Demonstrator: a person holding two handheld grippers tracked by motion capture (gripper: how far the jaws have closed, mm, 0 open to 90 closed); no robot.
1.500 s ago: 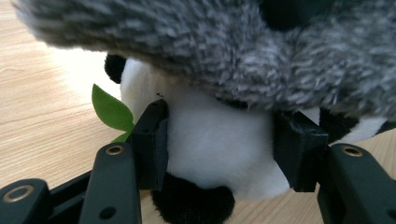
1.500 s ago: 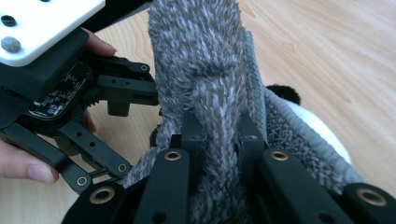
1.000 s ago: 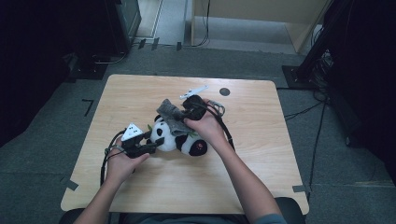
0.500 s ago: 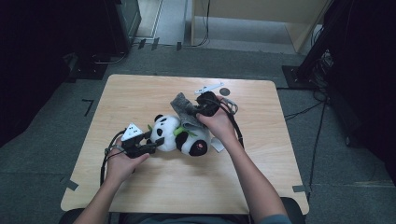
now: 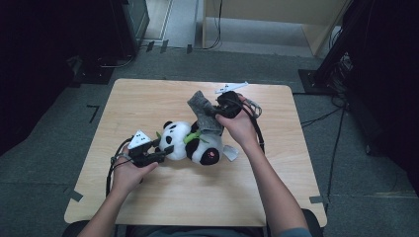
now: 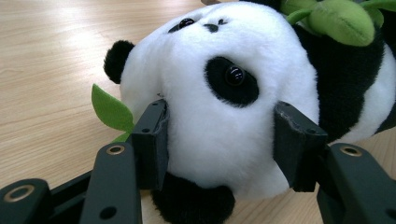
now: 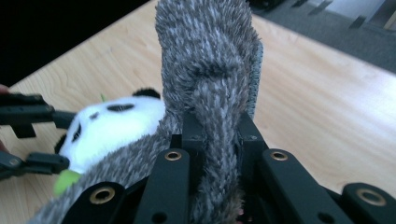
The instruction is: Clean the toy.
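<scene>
A black-and-white panda plush [image 5: 190, 143] with green leaves lies on the wooden table [image 5: 296, 187]. My left gripper [image 5: 165, 150] is shut on the panda's head [image 6: 233, 93], one pad [image 6: 152, 140] on each side of the white face. My right gripper [image 5: 215, 112] hovers just beyond the panda, shut on a grey fuzzy cloth [image 5: 202, 111]. In the right gripper view this cloth [image 7: 205, 56] stands bunched between the closed jaws [image 7: 217, 130], and its other end trails down over the panda [image 7: 112, 126].
A white tag [image 5: 230, 153] sticks out beside the panda's body. Cables run from both grippers across the table. Dark cabinets [image 5: 128, 24] and floor cables [image 5: 321, 118] surround the table. Tape marks [image 5: 74, 195] sit at its near corners.
My right gripper has moved up and to the right with the grey cloth, drawing it off the panda's body. The left gripper and the panda's head have stayed put.
</scene>
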